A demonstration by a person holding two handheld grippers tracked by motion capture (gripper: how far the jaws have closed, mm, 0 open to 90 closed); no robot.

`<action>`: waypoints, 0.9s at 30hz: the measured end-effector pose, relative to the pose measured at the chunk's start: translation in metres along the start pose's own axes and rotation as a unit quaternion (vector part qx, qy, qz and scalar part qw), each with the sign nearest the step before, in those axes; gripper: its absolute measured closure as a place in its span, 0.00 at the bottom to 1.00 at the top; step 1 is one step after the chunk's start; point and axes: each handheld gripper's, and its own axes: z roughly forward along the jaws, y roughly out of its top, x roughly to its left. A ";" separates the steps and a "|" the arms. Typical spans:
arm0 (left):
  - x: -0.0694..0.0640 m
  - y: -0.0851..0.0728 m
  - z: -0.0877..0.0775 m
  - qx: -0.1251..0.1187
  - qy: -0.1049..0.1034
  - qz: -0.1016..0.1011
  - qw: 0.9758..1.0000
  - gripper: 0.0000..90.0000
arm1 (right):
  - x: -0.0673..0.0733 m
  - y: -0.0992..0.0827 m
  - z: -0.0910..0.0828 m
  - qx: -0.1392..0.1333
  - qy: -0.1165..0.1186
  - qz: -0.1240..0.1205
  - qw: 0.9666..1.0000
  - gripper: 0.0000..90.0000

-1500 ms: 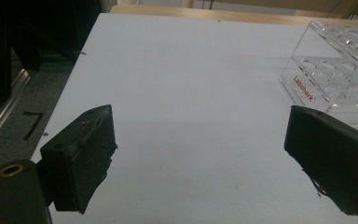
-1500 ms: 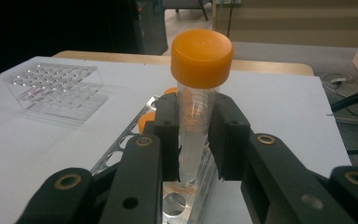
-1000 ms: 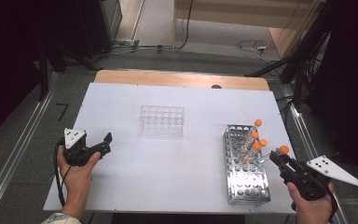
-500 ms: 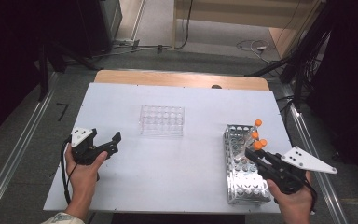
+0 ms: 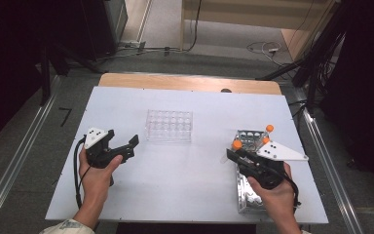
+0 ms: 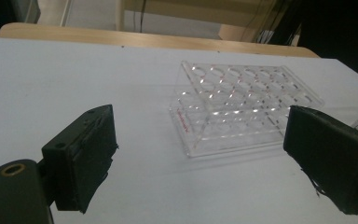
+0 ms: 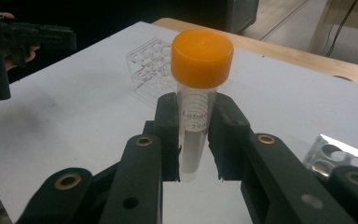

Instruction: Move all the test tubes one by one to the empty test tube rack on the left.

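Right up close in the right gripper view, the right gripper (image 7: 195, 140) has its two black pads clamped on a clear tube (image 7: 196, 135) with an orange cap (image 7: 202, 57); the tube stands upright between them, cap well above the pads, handwriting on its label. From the high view that same gripper (image 5: 231, 155) sits above the table (image 5: 185, 185) at the near right, over the left edge of the metal rack (image 5: 249, 195), the tube a pale blur at its tip. Two more orange-capped tubes (image 5: 269, 129) stand at the rack's far end, just beyond the gripper's grey plate. Across on the near left, the left gripper (image 5: 129, 146) is held off the table, jaws spread wide with nothing between them; in the left gripper view its pads (image 6: 88, 158) frame the clear plastic rack (image 6: 242, 109). That clear rack (image 5: 169, 126) stands empty mid-table, farther out than both grippers and between them. Beyond it runs the table's wooden far edge (image 5: 190, 83).
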 end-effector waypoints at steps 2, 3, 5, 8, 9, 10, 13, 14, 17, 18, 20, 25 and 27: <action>-0.006 0.002 0.001 -0.005 -0.004 0.006 1.000 0.12 | 0.004 0.002 0.007 0.006 0.002 0.001 1.000 0.80; -0.009 0.003 0.002 -0.007 -0.007 0.008 1.000 0.14 | 0.005 0.003 0.011 0.010 0.004 -0.001 1.000 0.80; -0.014 0.005 0.005 -0.005 -0.011 0.013 1.000 0.14 | 0.007 0.003 0.016 0.013 0.005 -0.002 1.000 0.80; -0.020 0.008 0.007 -0.002 -0.018 0.018 1.000 0.14 | 0.015 0.008 0.034 0.026 0.007 0.001 1.000 0.80; -0.022 0.010 0.008 -0.004 -0.020 0.018 1.000 0.14 | 0.017 0.009 0.040 0.031 0.004 -0.002 1.000 0.80; -0.024 0.011 0.009 -0.006 -0.022 0.019 1.000 0.14 | 0.020 0.010 0.045 0.037 0.001 -0.004 0.999 0.80; -0.033 0.018 0.011 -0.012 -0.032 0.026 0.999 0.14 | 0.027 0.014 0.059 0.054 -0.007 -0.007 0.998 0.80; -0.037 0.021 0.012 -0.016 -0.035 0.030 0.999 0.14 | 0.029 0.015 0.064 0.058 -0.010 -0.009 0.998 0.80; -0.050 0.028 0.015 -0.024 -0.049 0.039 0.998 0.14 | 0.033 0.020 0.078 0.068 -0.015 -0.006 0.998 0.80; -0.055 0.030 0.016 -0.025 -0.055 0.042 0.997 0.14 | 0.033 0.020 0.078 0.068 -0.015 -0.006 0.998 0.80; -0.065 0.033 0.017 -0.028 -0.067 0.053 0.996 0.15 | 0.035 0.022 0.087 0.074 -0.017 -0.007 0.997 0.80; -0.085 0.033 0.021 -0.022 -0.097 0.076 0.992 0.18 | 0.043 0.023 0.107 0.083 -0.012 -0.013 0.996 0.80; -0.090 0.030 0.023 -0.013 -0.106 0.084 0.991 0.19 | 0.046 0.023 0.112 0.086 -0.008 -0.017 0.996 0.80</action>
